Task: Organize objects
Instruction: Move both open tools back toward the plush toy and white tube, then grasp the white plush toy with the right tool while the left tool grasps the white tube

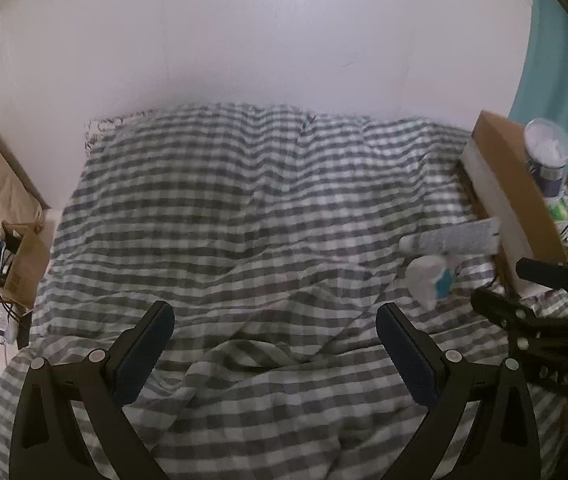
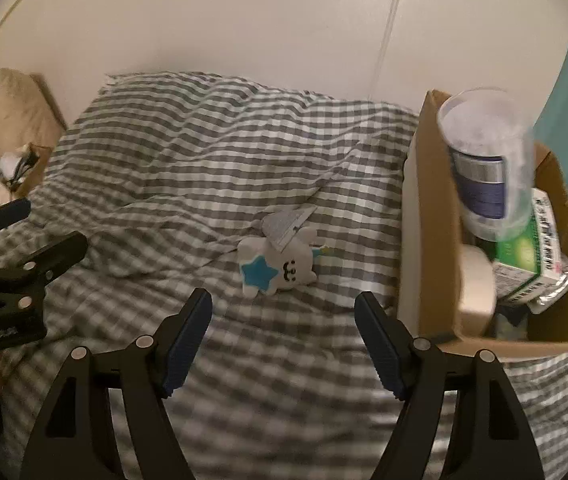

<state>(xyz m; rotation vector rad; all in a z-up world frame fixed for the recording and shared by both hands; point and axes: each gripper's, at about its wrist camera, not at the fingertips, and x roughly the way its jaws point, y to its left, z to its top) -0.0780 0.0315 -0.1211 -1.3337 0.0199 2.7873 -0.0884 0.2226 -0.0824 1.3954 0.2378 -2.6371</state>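
The plush (image 2: 278, 266) lies on the bed (image 2: 220, 168), a small white stuffed figure with a blue star on its front and a printed face, tipped over on the checked cover. A grey paper tag (image 2: 286, 222) lies across its upper part. It looks soft and very light, so it should squash under pressure rather than slip, and nothing about it seems fragile. The best hold is probably across the plump body, at the star or just beside it, with the fingers closing from either side. The tag is thin and floppy and would likely let the toy swing, so it is a poor place to grip. The loose cover beneath could bunch up into a low grasp.

The right gripper (image 2: 284, 332) is just short of the plush, its fingers (image 2: 188, 340) standing well apart with only bedding between them. Just to the right sits the cardboard box (image 2: 416, 208), already holding a clear tub (image 2: 484, 152), a green packet (image 2: 532, 252) and a pale roll (image 2: 476, 292). It seems the likely place for the toy.

The left gripper (image 1: 276, 360) hangs over bare cover further left, fingers (image 1: 144, 352) wide apart and empty.
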